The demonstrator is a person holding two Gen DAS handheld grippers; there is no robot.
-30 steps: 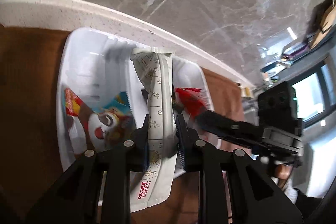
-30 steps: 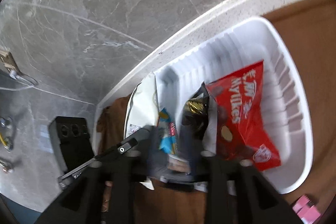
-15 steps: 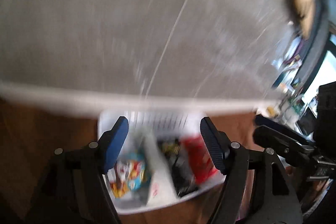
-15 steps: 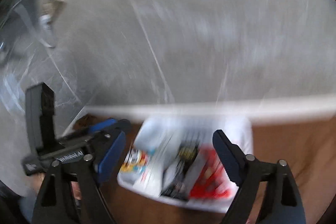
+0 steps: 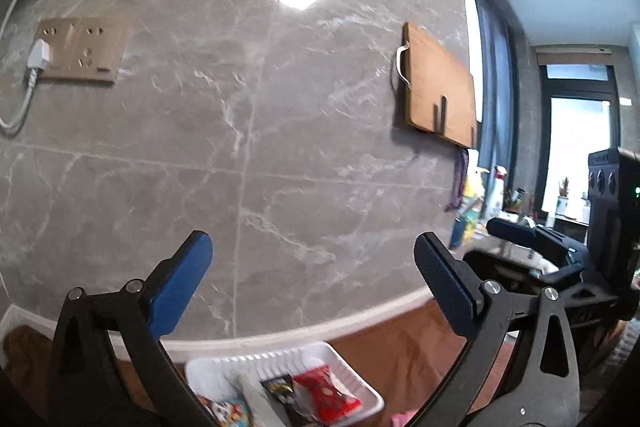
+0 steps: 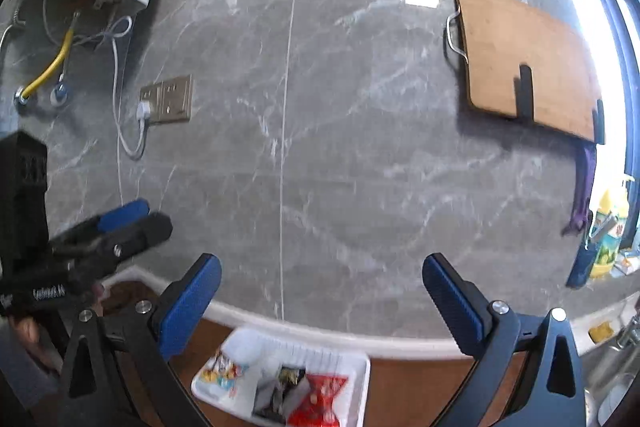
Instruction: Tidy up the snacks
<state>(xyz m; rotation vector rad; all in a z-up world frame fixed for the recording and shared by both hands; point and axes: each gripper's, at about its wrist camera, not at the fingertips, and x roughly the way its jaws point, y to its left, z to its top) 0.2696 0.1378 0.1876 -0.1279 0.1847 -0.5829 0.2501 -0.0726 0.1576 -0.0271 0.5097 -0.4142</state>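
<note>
Snacks (image 6: 316, 397) lie packed in tray (image 6: 362, 367); left gripper (image 5: 310, 261) and right gripper (image 6: 320, 281) fingers spread, empty; retreat clear without nudging tray.

Grey marble wall (image 5: 248, 131), wooden board (image 6: 528, 63) hung, bright window (image 5: 576, 151) right.

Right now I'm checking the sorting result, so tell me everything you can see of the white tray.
The white tray is shallow, rectangular, with rounded corners and ribbed walls, plastic by its look. It rests flat on the brown counter near the pale wall trim. Inside lie a colourful cartoon packet, a dark packet and a red packet, side by side. Both tongs are raised clear of it.
</note>
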